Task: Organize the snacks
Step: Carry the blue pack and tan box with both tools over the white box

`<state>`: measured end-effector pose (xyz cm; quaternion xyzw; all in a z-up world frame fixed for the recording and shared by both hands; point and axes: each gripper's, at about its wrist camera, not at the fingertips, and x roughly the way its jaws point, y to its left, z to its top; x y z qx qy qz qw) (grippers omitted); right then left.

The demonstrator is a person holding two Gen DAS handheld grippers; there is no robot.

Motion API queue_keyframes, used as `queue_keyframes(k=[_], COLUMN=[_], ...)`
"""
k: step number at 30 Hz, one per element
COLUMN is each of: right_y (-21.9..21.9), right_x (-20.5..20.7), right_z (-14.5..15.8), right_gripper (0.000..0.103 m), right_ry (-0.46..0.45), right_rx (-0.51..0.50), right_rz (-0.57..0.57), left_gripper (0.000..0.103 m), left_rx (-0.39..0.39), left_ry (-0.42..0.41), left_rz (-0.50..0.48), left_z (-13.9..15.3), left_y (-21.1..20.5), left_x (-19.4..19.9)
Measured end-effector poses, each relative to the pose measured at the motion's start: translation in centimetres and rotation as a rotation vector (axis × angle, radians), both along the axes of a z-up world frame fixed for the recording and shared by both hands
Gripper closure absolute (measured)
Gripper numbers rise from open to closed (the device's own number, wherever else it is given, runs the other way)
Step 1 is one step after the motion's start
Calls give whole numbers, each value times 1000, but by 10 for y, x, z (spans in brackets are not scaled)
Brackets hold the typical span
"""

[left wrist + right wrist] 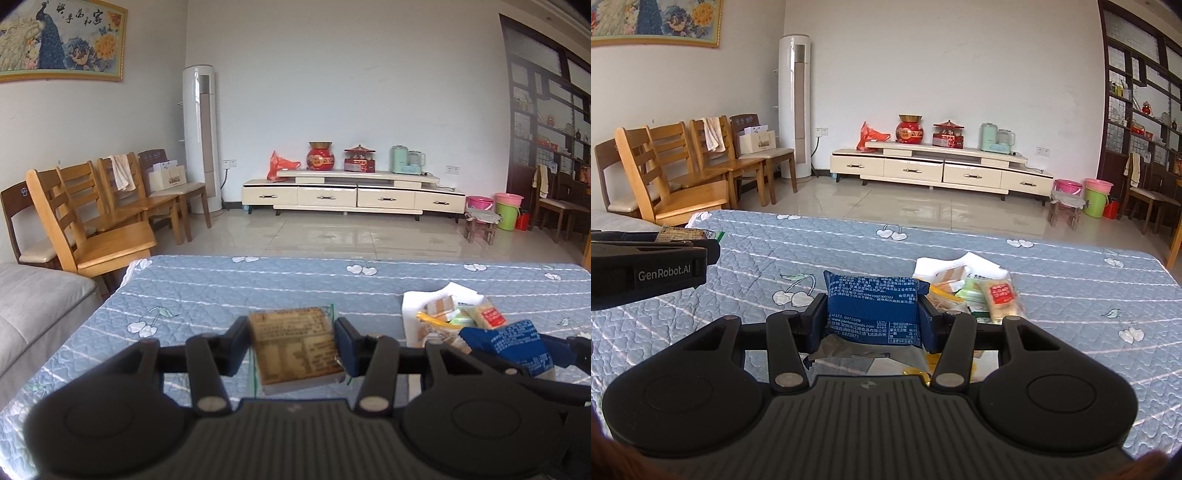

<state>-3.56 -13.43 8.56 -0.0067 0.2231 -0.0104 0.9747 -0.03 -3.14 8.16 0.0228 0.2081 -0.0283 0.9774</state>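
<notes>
Quilted counter [849, 243]: broad bare stretch ahead and to L, open path to far edge. R side blocked by snack pile [975, 291] on white bag. Left gripper [713, 243] w/ tan packet [295, 347] hangs over L part; right gripper [873, 317] w/ blue packet [873, 306] just beside pile. Wooden chairs [92, 221] crowd far L corner.

Both the left gripper [293, 345] and the right gripper [873, 314] are matte black plastic: ribbed centre plate, round side discs, silver pivot screws, dark blue jaws (one side reads "GenRobot.AI" in white).
</notes>
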Motion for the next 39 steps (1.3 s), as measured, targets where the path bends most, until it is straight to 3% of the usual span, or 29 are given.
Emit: queue_keyframes(k=[21,39], right_y=[-14,-31], right_x=[-18,-24], right_z=[4,-1], right_gripper=[42,42], right_ry=[-32,-29], right_rx=[18,37], right_rz=[-90,-232], left_gripper=[54,54], left_rx=[17,16], left_ry=[0,27], left_rz=[-97,-240], left_z=[2,-12], left_y=[-40,-91], left_x=[-12,-10])
